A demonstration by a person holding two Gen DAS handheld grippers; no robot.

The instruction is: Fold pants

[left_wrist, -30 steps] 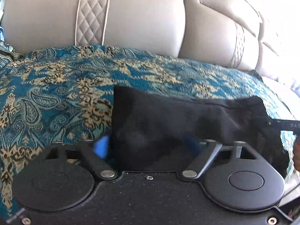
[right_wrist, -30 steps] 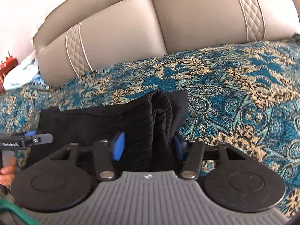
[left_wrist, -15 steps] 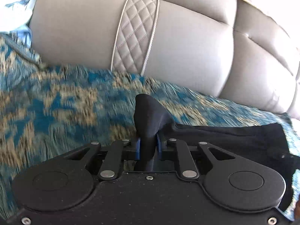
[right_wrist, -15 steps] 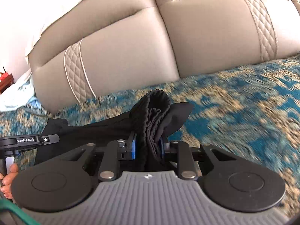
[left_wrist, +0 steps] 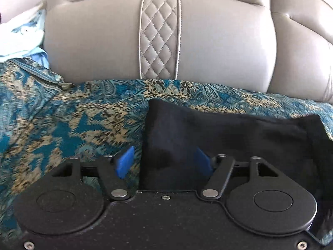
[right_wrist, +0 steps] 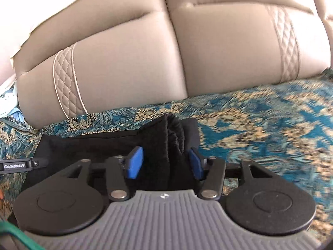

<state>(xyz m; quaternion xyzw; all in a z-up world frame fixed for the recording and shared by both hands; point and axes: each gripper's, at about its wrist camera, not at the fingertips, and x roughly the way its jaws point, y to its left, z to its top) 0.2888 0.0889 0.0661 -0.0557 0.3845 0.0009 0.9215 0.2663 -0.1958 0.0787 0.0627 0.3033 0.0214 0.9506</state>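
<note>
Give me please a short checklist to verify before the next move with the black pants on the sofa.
1. Left tongs released: ok. They have just been opening; the blue pads stand apart, with the pants' corner lying loose between them.
2. Right tongs released: ok. They too have just been opening; the gathered waistband sits between the pads, which do not squeeze it.
3. Black pants lying on the patterned cover: ok.
4. Fold flat and even: not ok. The waistband end bunches up in ridges.
5. Room toward the sofa backrest: ok, a strip of cover stays free.
6. Whole pants outline: cannot tell; the tongs' bodies hide the near part.
</note>
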